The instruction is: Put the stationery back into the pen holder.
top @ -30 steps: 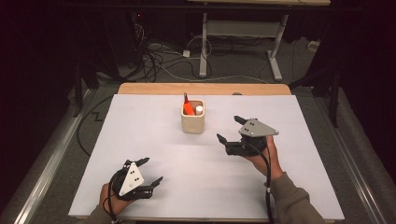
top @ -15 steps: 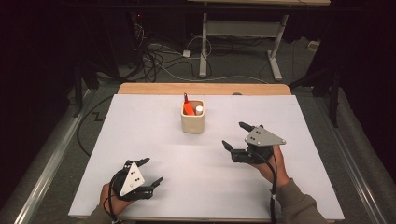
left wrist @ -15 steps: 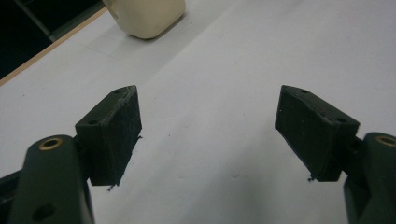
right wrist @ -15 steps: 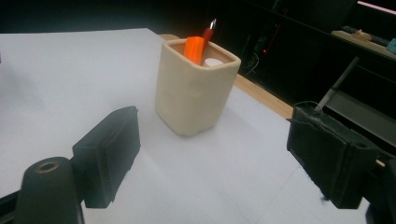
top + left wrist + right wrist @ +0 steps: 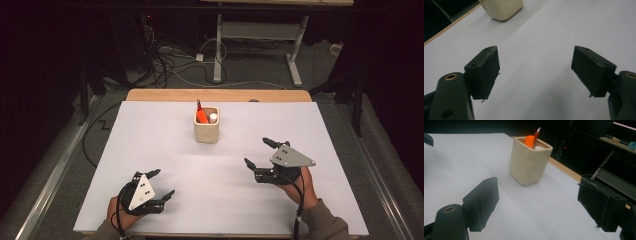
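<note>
A cream square cup (image 5: pixel 206 131) stands near the back middle of the white table sheet (image 5: pixel 150 145). It holds an orange marker (image 5: pixel 201 116), a red-tipped pen (image 5: pixel 198 105) and a white-capped item (image 5: pixel 213 118). My left gripper (image 5: pixel 161 183) rests low at the front left, open, nothing between its jaws. My right gripper (image 5: pixel 258 153) hovers at the right, open and empty, pointing toward the cup (image 5: pixel 529 162), whose orange marker (image 5: pixel 529 140) sticks out of the top. The cup's base (image 5: pixel 502 8) sits far ahead of my left gripper (image 5: pixel 535 72).
The wooden table edge (image 5: pixel 218 95) runs along the back of the sheet. Beyond it are a desk frame (image 5: pixel 255 45) and loose cables (image 5: pixel 165 62) on the floor. A metal rail (image 5: pixel 55 170) runs along the left side.
My right gripper has moved back from beside the cup, toward the front right of the table, staying open. The left gripper has not moved.
</note>
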